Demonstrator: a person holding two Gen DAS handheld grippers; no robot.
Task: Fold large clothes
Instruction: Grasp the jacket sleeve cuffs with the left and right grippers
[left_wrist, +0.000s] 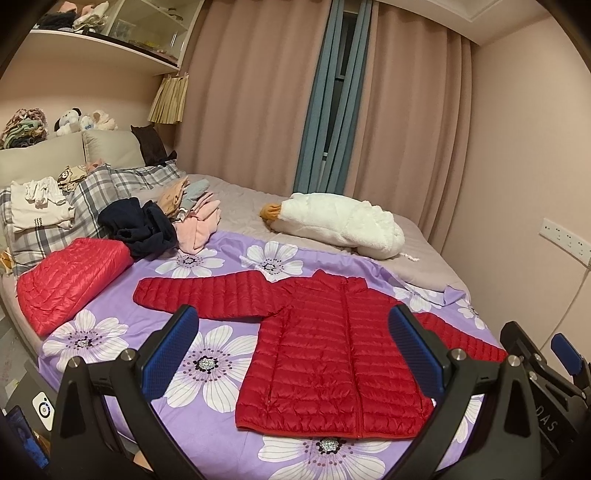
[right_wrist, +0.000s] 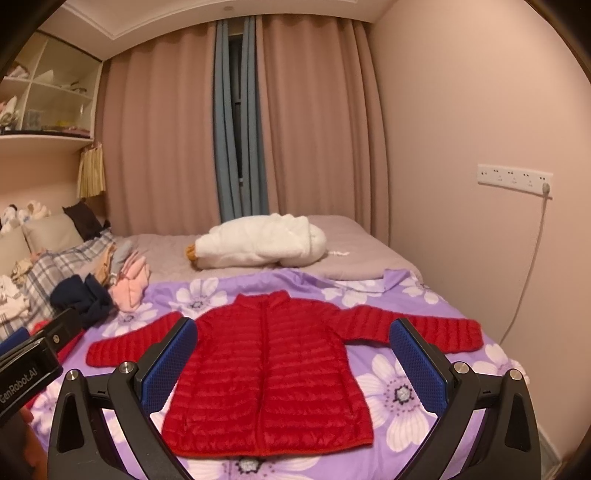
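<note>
We see the red puffer jacket (left_wrist: 332, 354) spread flat, front up, sleeves out, frame center on the purple floral sheet (left_wrist: 207, 369) covering the bed (right_wrist: 354, 240). Left gripper (left_wrist: 293, 350) jaws wide apart, holding nothing, above the jacket w/o touching. Right gripper (right_wrist: 293, 363) same: apart, empty, above the jacket. Folded red jacket (left_wrist: 70, 278) at left of left-wrist view, dark + pink clothes pile (left_wrist: 162, 221) just behind it. White plush goose (right_wrist: 258, 242) upper center, beyond the sheet.
</note>
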